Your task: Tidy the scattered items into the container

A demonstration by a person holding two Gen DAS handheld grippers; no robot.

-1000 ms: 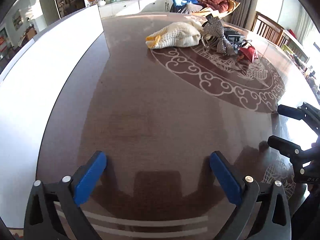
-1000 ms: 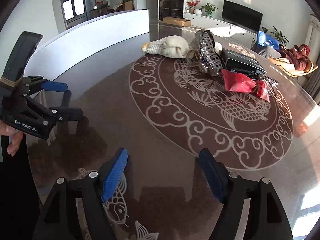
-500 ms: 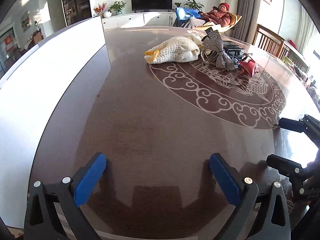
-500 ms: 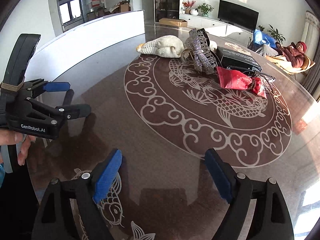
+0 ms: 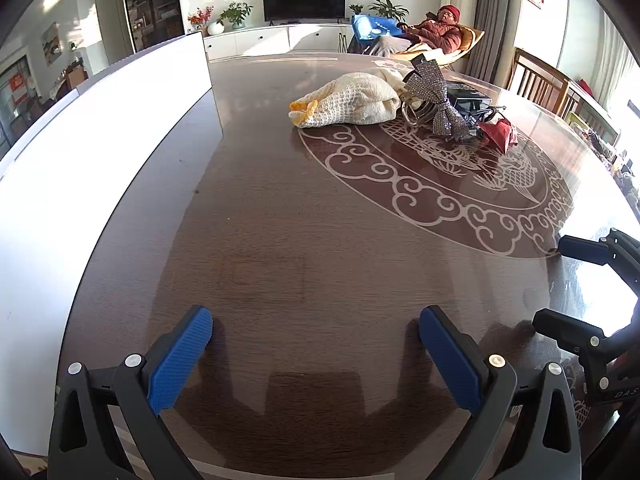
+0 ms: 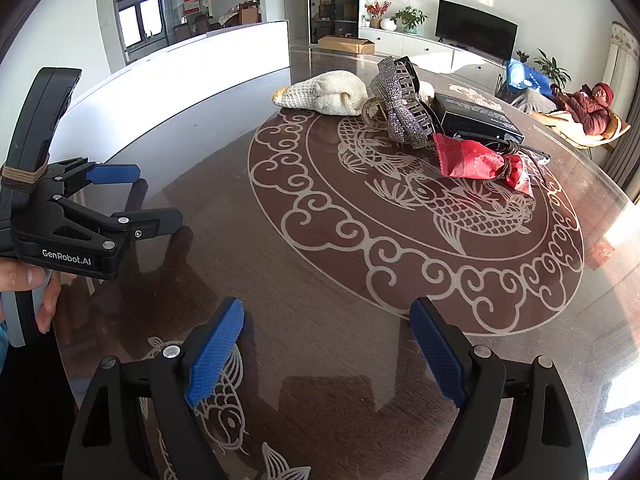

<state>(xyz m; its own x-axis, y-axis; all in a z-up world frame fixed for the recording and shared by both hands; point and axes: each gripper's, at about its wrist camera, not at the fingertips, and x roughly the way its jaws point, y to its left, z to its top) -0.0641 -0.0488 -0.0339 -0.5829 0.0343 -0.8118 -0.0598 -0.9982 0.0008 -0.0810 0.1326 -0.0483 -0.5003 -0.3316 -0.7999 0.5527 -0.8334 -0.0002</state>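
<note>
items pile [image 6: 404, 116] | far beyond right claw [image 6: 326, 350] | claw empty

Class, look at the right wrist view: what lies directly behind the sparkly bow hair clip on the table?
Behind the bow hair clip sits a black box; a cream knitted item lies beside it. The box's near corner is hidden.

The black box [image 5: 466, 94] in the left wrist view is mostly hidden behind the sequinned bow clip [image 5: 434, 106], at about one o'clock on the table [image 5: 280, 220]. The print on its lid is too small to read in either view. The red packet [image 6: 470, 160] covers part of some dark, thin thing, perhaps a cord or glasses. At nine o'clock in the right wrist view, the hand [image 6: 28, 288] is cut off by the edge.
</note>
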